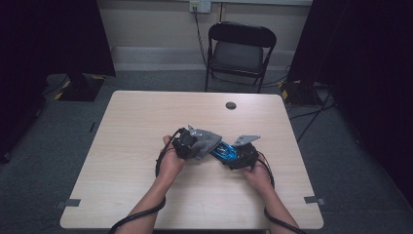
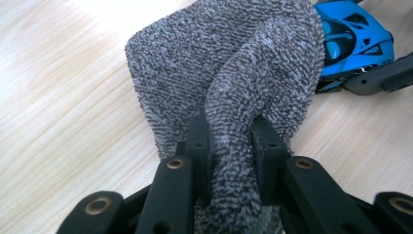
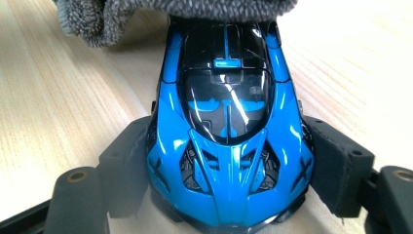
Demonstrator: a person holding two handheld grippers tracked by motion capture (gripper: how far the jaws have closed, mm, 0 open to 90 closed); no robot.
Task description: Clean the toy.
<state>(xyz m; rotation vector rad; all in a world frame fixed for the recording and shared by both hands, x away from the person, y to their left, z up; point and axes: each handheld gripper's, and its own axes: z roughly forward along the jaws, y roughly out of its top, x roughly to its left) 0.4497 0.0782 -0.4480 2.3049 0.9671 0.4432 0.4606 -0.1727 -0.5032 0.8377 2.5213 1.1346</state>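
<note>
1. From the high view, a person's two hands meet in the middle of the pale wooden tabletop. The left gripper has a fuzzy grey knitted cloth, and the right gripper has a shiny blue and black toy car. The cloth lies over one end of the car.

2. In the left gripper view, the black jaws are squeezed tight on a bunched fold of the cloth. The toy car peeks out from under the cloth's far edge.

3. In the right gripper view, the jaws stand wide and press on both sides of the toy car, holding it down on the tabletop. The cloth covers the car's far end.

4. I think this is the wiping step. Next, the cloth should rub along the car's top while the other gripper holds the car steady.
</note>
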